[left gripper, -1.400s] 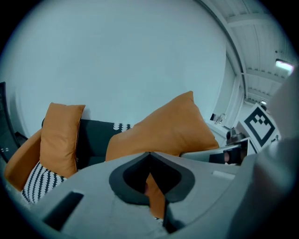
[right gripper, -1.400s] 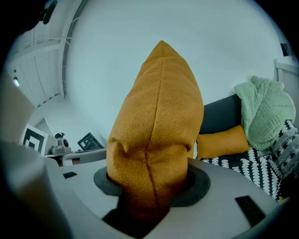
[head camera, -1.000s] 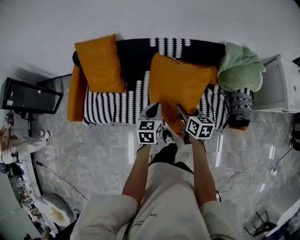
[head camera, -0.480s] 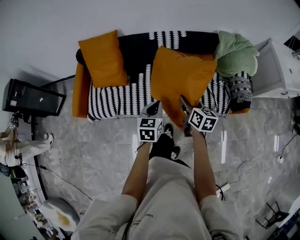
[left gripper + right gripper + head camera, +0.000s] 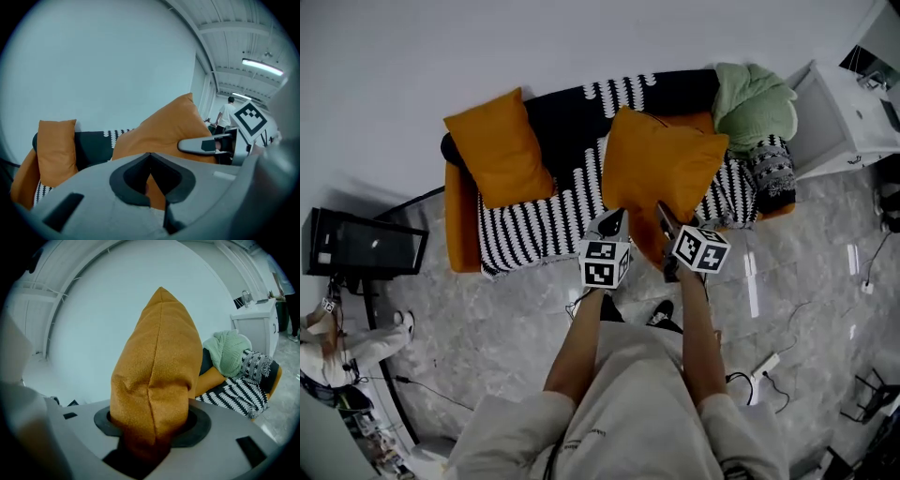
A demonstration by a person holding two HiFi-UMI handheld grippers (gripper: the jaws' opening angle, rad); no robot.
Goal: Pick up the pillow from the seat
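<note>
An orange pillow [image 5: 661, 169] hangs tilted above the striped seat of the sofa [image 5: 544, 211], held up by its lower edge. My right gripper [image 5: 666, 217] is shut on that edge; in the right gripper view the pillow [image 5: 159, 362] bulges up out of the right gripper [image 5: 150, 427]. My left gripper [image 5: 611, 223] sits at the pillow's lower left corner. In the left gripper view the left gripper [image 5: 149, 157] has its tips together with orange cloth in the gap behind them, and the pillow [image 5: 164, 126] rises beyond.
A second orange pillow [image 5: 499, 147] leans on the sofa's left end. A green blanket [image 5: 755, 98] is heaped at the right end, beside a white cabinet [image 5: 844, 112]. A black screen [image 5: 361, 246] stands left on the marble floor; a power strip [image 5: 764, 364] lies right.
Both grippers and the pillow have risen a little and drawn back from the seat. The head view has swung, so the sofa now sits slanted in it.
</note>
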